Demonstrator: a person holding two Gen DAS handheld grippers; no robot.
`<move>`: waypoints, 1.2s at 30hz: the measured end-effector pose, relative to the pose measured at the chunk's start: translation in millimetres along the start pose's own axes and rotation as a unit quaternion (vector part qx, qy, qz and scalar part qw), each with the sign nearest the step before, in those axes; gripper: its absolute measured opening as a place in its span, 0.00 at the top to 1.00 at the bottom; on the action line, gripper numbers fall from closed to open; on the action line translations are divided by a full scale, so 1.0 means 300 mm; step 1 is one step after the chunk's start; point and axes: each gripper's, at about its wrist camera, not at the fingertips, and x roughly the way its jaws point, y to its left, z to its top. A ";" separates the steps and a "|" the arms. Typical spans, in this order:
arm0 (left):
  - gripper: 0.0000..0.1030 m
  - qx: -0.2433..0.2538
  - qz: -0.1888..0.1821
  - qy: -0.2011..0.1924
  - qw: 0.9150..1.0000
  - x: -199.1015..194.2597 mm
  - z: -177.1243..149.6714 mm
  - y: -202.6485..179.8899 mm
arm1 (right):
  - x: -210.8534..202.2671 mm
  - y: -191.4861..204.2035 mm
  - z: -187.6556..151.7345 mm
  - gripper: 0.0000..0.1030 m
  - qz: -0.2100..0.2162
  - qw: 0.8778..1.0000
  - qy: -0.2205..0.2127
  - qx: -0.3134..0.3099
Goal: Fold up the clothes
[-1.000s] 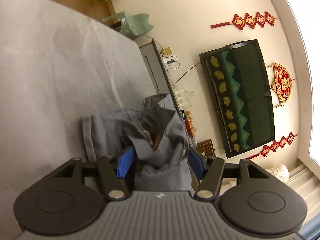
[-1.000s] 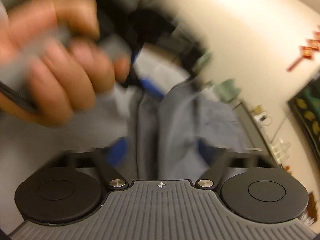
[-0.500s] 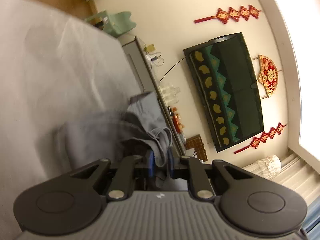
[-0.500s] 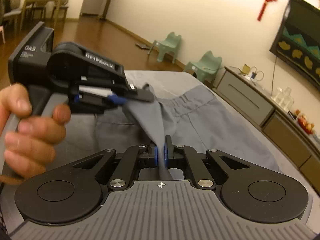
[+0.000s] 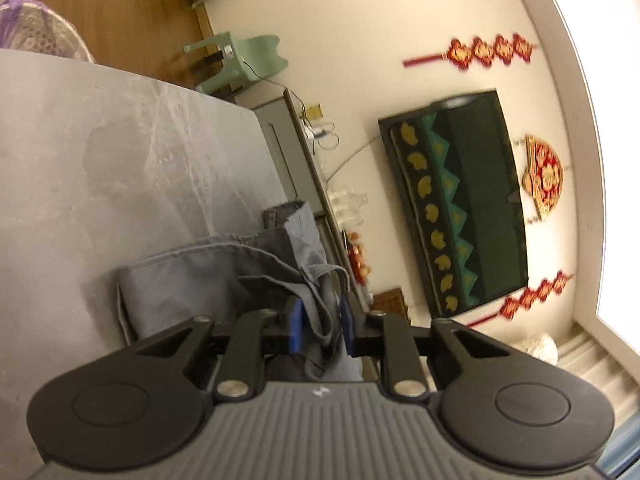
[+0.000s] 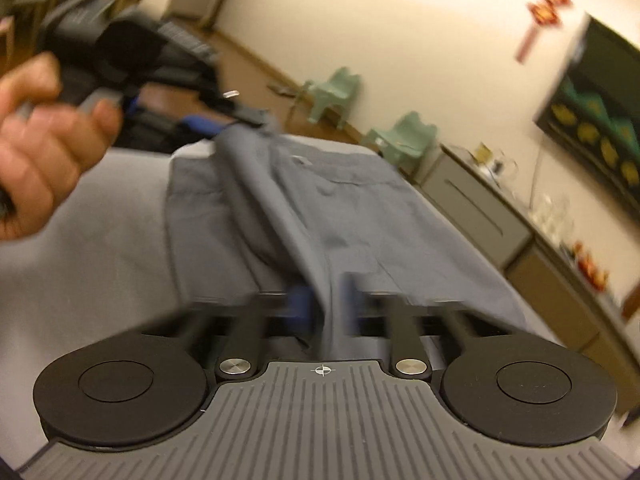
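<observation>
Currently grey garment (image 6: 360, 216) sprawls on surface (image 5: 100, 184); left claw (image 5: 320, 322) and right claw (image 6: 326, 306) each part-open, cloth ridge between pads, grip unclear; light, limp, grab hem at 12 o'clock.

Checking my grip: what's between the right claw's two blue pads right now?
In the right wrist view, a bunched fold of the grey garment runs between the right claw pads, with small gaps either side.

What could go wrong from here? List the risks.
1. The left gripper has its pads apart with only a bunched fold of the grey trousers between them, so the cloth may slip free.
2. The right gripper is blurred mid-motion; a fast pull could drag the trousers crooked across the grey table.
</observation>
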 end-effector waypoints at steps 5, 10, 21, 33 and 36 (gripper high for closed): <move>0.95 0.030 0.027 0.002 0.999 -0.006 0.080 -0.020 | 0.078 -0.004 0.000 1.00 0.016 0.999 0.032 0.008; 0.95 0.025 0.041 0.004 0.999 -0.012 0.154 0.014 | 0.039 -0.051 -0.008 1.00 0.004 0.999 0.016 0.035; 0.52 0.045 0.048 0.014 0.998 -0.059 0.057 -0.011 | 0.033 -0.052 0.001 1.00 0.009 0.999 0.004 0.044; 0.89 0.062 0.059 -0.015 0.996 -0.132 0.143 -0.051 | 0.016 -0.035 -0.029 1.00 0.011 0.999 0.001 0.053; 0.42 0.152 0.111 -0.015 0.982 -0.083 0.067 -0.124 | 0.014 -0.031 -0.033 1.00 0.012 0.998 -0.001 0.054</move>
